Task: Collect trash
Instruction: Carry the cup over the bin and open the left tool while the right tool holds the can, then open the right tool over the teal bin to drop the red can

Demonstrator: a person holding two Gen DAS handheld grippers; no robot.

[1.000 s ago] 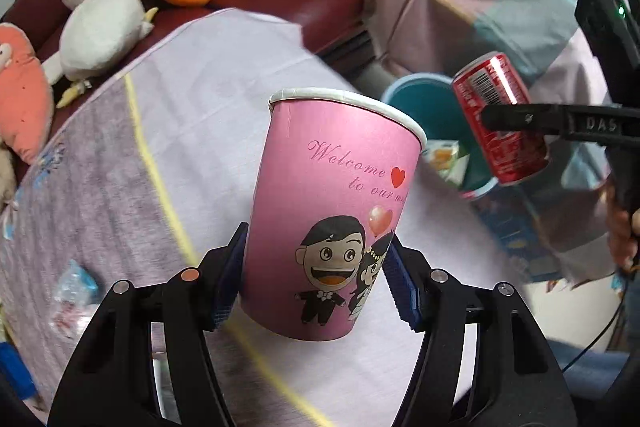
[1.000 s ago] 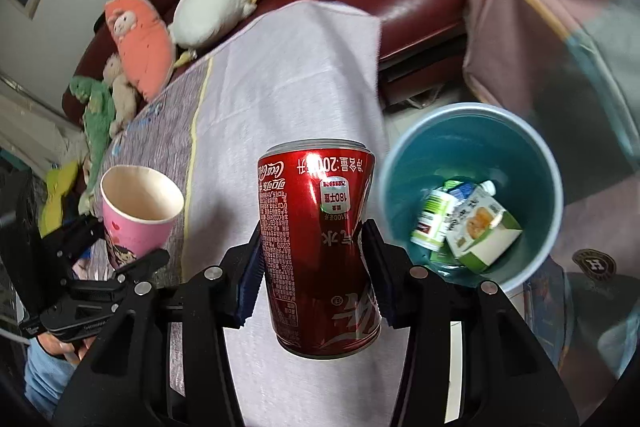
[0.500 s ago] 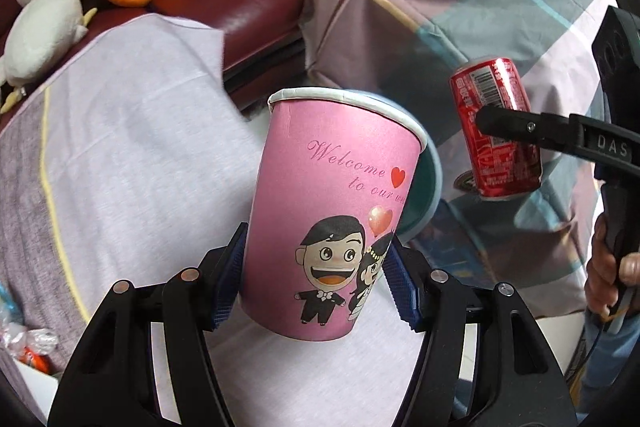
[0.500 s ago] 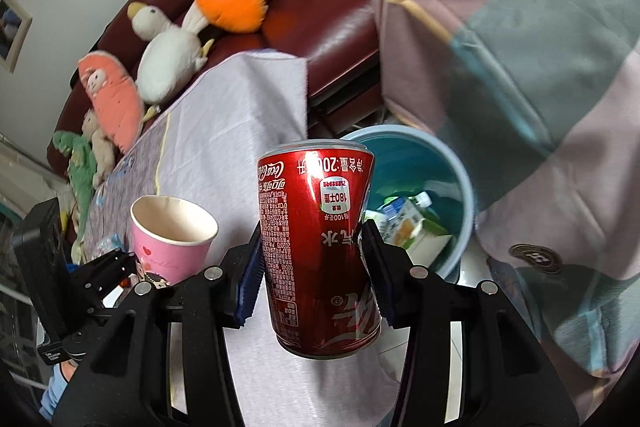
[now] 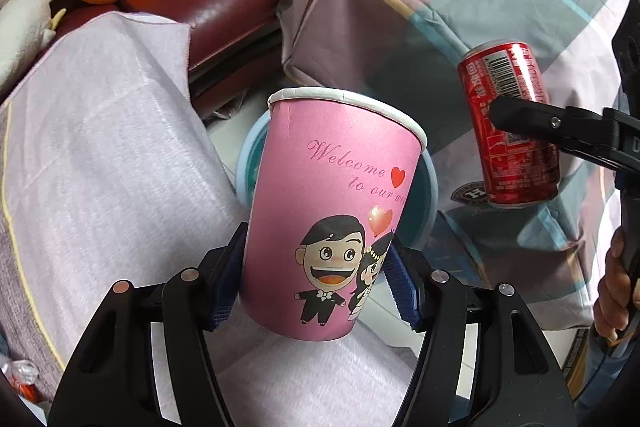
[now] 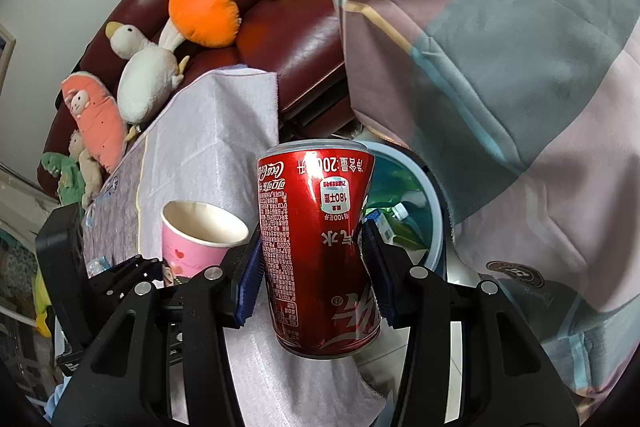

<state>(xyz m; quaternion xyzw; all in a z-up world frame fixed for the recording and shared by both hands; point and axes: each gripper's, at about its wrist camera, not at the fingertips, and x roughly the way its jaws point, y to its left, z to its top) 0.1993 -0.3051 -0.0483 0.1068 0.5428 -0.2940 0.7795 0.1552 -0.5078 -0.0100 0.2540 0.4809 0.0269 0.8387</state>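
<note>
Pink paper cup [image 5: 328, 211] pinched in left hand-held gripper [image 5: 316, 287], red can [image 6: 320, 247] in right hand-held gripper [image 6: 314, 267]. Centre each over blue bin [image 6: 434, 211] mouth before release; cup light, drop low.

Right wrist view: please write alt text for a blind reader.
The right claw grips an upside-down red metal drink can in front of a blue plastic bin holding trash. At left, the left claw holds a pink paper cup.
</note>
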